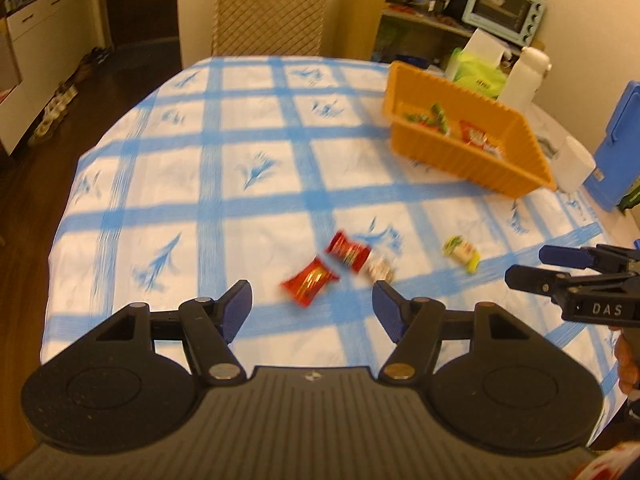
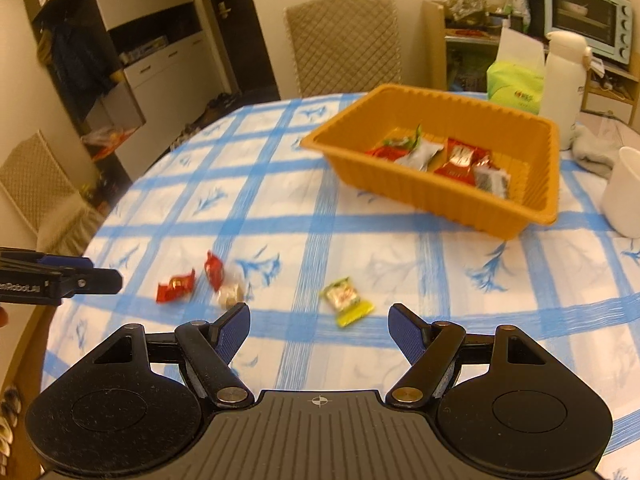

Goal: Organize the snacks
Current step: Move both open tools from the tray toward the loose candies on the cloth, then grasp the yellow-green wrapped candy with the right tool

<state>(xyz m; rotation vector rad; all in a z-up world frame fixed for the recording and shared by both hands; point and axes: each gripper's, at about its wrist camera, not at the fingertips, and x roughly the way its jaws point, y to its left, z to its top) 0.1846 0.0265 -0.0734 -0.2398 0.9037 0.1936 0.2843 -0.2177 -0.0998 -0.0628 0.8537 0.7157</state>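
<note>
An orange tray (image 1: 448, 152) (image 2: 400, 186) with several wrapped snacks inside stands on the blue-checked tablecloth. Loose on the cloth lie a red packet (image 1: 309, 281) (image 2: 175, 285), a red-and-white packet (image 1: 352, 254) (image 2: 220, 276) and a yellow-green packet (image 1: 462, 252) (image 2: 347, 300). My left gripper (image 1: 312, 306) hangs open just above and short of the red packet, nothing between its fingers. Over the yellow-green packet, my right gripper (image 2: 319, 326) is open and holds nothing. Each gripper shows at the edge of the other's view.
A white cup (image 2: 624, 192), white thermos (image 2: 564, 88), green tissue pack (image 2: 516, 84) and a blue box (image 1: 618, 144) stand at the table's right side. A padded chair (image 2: 344, 44) is behind the table. Shelves with a toaster oven (image 1: 504, 8) line the wall.
</note>
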